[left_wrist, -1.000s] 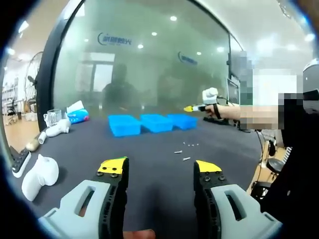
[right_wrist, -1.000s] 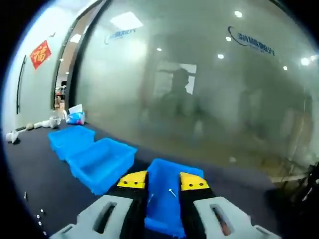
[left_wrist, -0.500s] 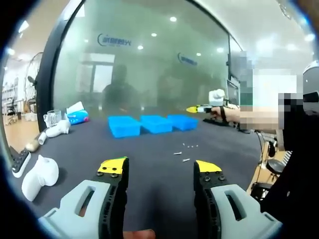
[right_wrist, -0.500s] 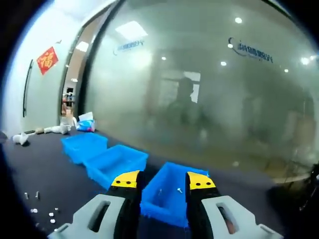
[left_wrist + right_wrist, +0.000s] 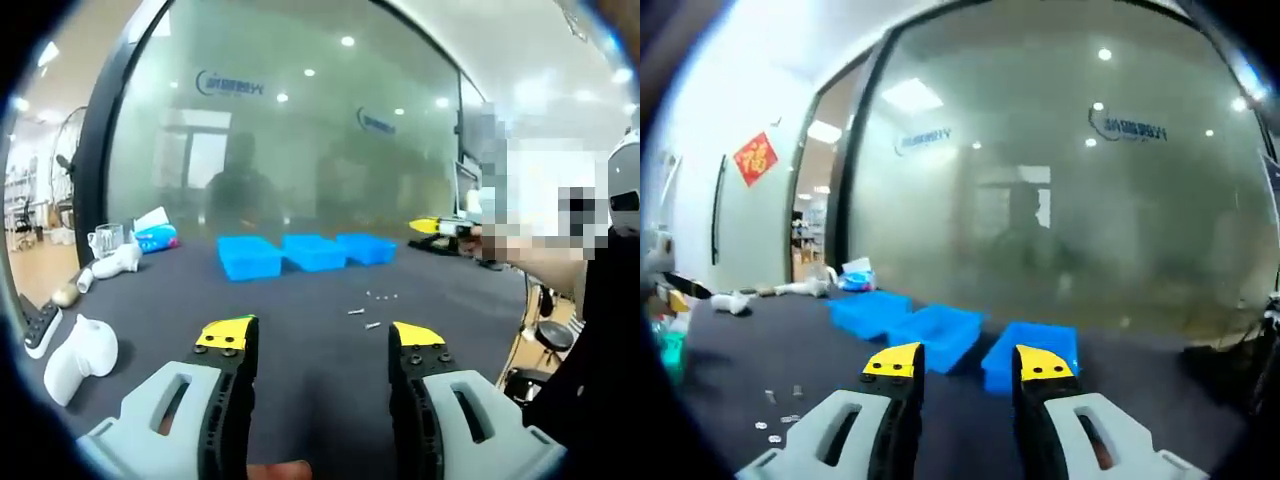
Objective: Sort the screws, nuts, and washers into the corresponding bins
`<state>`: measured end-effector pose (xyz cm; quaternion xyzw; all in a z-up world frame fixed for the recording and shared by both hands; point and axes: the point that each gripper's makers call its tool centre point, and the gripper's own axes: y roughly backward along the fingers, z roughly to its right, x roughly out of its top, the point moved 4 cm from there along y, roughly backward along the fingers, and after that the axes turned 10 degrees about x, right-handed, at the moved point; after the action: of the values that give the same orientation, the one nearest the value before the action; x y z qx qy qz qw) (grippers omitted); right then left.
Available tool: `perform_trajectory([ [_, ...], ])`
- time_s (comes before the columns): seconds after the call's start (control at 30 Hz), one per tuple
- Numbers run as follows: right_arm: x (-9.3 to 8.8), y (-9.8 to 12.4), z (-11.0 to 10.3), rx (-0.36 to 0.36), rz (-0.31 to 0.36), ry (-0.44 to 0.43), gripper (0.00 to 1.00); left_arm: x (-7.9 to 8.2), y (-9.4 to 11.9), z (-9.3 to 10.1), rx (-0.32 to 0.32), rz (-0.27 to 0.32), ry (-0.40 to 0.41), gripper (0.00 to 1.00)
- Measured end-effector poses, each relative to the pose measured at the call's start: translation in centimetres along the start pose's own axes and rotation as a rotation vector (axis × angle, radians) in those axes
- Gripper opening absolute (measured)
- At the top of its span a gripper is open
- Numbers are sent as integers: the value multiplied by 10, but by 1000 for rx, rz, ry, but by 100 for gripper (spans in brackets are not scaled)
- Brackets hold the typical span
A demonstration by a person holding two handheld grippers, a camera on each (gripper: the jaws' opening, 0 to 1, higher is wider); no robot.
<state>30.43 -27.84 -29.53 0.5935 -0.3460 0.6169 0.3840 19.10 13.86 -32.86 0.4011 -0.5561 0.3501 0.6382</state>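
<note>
1. Table: dark, wide top under both grippers.
2. Bins: three blue bins in a row at the far side, touching or nearly so; also ahead of the right gripper, low beyond its tips.
3. Left gripper: jaws wide, holding nothing, low over the near table.
4. Right gripper: jaws apart, nothing between them.
5. Parts: small scatter between left gripper and bins, ahead-right of its tips; for the right gripper they lie low-left. Too small to tell long axes or which gripper is nearer.
</note>
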Motion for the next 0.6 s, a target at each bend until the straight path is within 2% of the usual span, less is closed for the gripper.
perform_trajectory([
  [0.3,-9,55,-44,43,4,-6,35,4,1,1,0,10,-4,51],
  [0.6,-21,90,-79,84,-8,-2,37,6,3,1,0,13,-14,51],
])
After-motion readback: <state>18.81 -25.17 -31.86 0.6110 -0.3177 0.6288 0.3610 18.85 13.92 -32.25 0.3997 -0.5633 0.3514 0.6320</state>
